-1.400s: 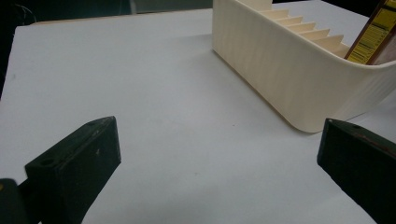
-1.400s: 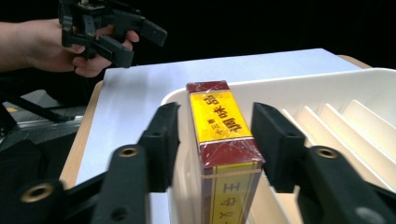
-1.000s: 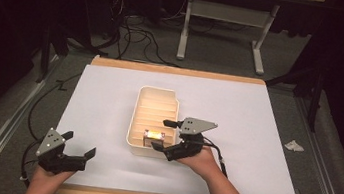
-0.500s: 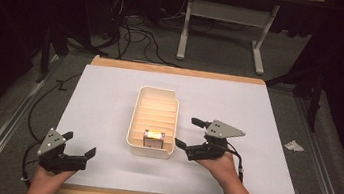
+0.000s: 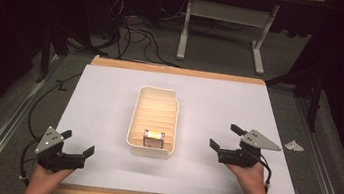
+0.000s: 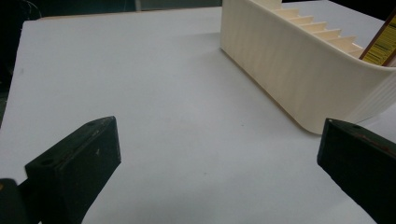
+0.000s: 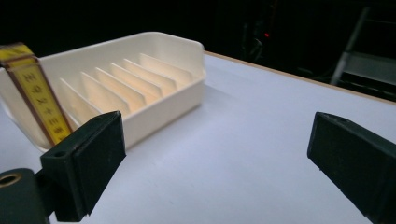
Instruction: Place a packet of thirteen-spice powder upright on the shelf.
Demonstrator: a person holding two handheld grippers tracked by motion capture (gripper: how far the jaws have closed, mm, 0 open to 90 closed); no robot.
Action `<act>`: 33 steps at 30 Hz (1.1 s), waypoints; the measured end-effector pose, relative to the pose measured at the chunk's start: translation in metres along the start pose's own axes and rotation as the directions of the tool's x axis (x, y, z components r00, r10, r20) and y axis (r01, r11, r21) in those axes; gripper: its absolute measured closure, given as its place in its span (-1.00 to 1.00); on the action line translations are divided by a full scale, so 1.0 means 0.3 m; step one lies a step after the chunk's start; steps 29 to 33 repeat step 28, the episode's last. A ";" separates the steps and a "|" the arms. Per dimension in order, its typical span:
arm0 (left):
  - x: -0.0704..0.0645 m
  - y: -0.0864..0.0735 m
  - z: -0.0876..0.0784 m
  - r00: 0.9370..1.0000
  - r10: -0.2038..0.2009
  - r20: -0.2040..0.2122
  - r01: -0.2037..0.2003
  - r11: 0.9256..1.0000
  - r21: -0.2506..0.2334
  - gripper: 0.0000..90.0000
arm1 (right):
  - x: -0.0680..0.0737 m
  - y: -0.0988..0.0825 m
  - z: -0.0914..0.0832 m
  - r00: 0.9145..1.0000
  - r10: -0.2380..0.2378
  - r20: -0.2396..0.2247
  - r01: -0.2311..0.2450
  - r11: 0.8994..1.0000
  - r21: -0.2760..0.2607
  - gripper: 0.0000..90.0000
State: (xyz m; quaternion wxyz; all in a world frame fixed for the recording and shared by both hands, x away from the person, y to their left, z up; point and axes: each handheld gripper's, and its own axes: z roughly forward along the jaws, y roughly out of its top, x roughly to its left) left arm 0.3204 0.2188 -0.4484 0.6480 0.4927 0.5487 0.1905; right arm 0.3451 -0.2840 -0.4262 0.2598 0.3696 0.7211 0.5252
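White paper (image 5: 108,104) covers the wooden-edged table (image 5: 178,71), with dark floor, loose cables (image 5: 133,31) and a grey stand's legs (image 5: 223,38) beyond its far edge. A crumpled white scrap (image 5: 294,145) lies on the floor off the table's right side.

Near the middle of the paper stands a cream tray (image 5: 140,123) with a row of thin dividers across it. In its nearest slot, at the end closest to the person, a small flat item (image 5: 153,138) stands upright. Its face is yellow with a dark brown border. In the right gripper view the item (image 7: 39,105) shows a column of dark printed characters, too blurred to read; in the left gripper view its corner (image 6: 380,44) shows fine dark lines like a barcode.

The left gripper (image 5: 75,147) rests at the near left corner of the paper, well apart from the tray, jaws spread wide and empty. The right gripper (image 5: 227,138) sits to the right of the tray, near but not touching it, jaws likewise spread apart with nothing between them. Each is held by 1 hand entering from the bottom edge.
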 end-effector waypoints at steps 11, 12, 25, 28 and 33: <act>-0.006 0.000 0.054 1.000 0.005 0.019 -0.005 1.000 0.011 -1.00 | -0.113 -0.104 -0.207 0.972 0.120 0.204 -0.121 0.993 -0.008 -0.96; -0.005 0.000 0.060 1.000 0.003 0.020 -0.003 1.000 0.012 -1.00 | -0.116 -0.105 -0.210 0.969 0.123 0.213 -0.124 0.992 -0.008 -0.97; -0.015 -0.013 0.122 1.000 -0.007 0.011 0.007 1.000 0.013 -1.00 | -0.129 -0.145 -0.237 0.963 0.108 0.248 -0.121 0.992 0.037 -1.00; -0.015 -0.013 0.125 1.000 -0.005 0.013 0.005 1.000 0.017 -1.00 | -0.129 -0.150 -0.237 0.963 0.110 0.247 -0.124 0.991 0.044 -1.00; -0.015 -0.013 0.125 1.000 -0.005 0.013 0.005 1.000 0.017 -1.00 | -0.129 -0.150 -0.237 0.963 0.110 0.247 -0.124 0.991 0.044 -1.00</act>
